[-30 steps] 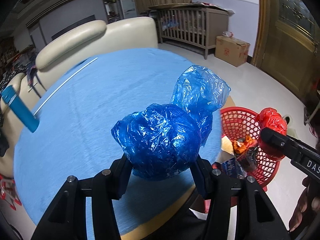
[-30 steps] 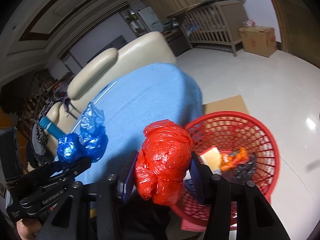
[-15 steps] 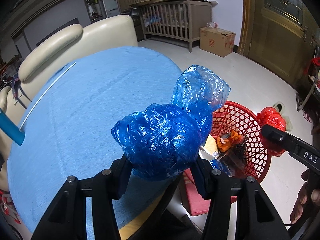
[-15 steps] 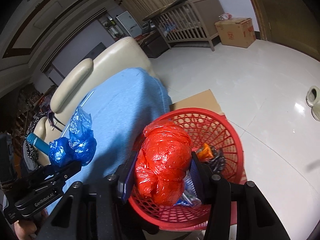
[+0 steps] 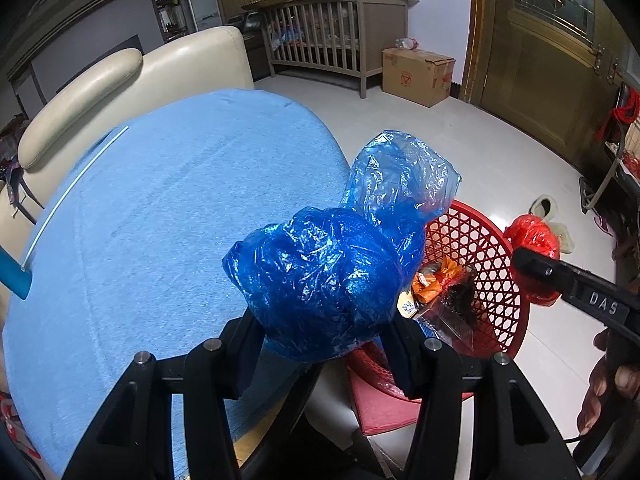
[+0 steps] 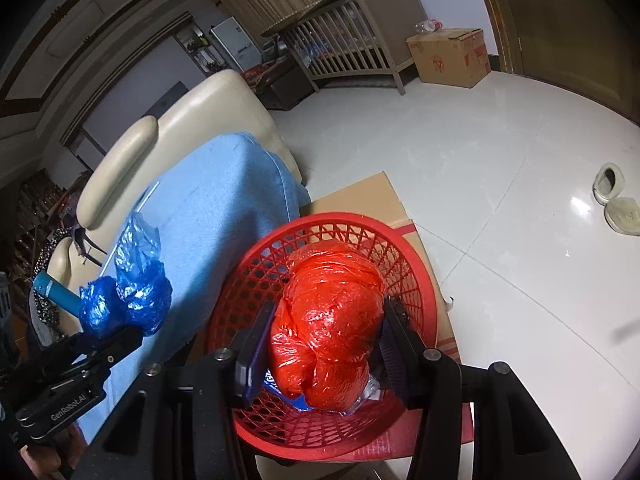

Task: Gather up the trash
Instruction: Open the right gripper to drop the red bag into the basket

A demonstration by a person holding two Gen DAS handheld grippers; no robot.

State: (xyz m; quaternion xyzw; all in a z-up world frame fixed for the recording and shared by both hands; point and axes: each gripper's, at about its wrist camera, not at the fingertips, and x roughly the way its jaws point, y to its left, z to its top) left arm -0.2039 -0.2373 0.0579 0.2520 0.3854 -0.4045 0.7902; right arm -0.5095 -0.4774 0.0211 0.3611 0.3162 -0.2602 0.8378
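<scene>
My left gripper (image 5: 324, 344) is shut on a crumpled blue plastic bag (image 5: 328, 276) and holds it over the near edge of the blue table (image 5: 160, 208), beside the red mesh basket (image 5: 480, 240). My right gripper (image 6: 328, 340) is shut on a red plastic bag (image 6: 332, 316) and holds it right above the red basket (image 6: 248, 280). The red bag (image 5: 534, 248) and right gripper also show at the right of the left wrist view. The blue bag (image 6: 128, 300) shows at the left of the right wrist view. Orange and dark trash (image 5: 444, 284) lies in the basket.
The basket stands on flattened cardboard (image 6: 360, 196) on the white tiled floor (image 6: 500, 160). A cream sofa (image 5: 120, 76) is behind the table. A crib (image 5: 328, 40) and a cardboard box (image 5: 416, 76) stand far back. Slippers (image 6: 616, 196) lie on the floor.
Both grippers have moved right, toward the basket. The red bag has come from beside the basket's rim to directly over it. Both bags stay gripped.
</scene>
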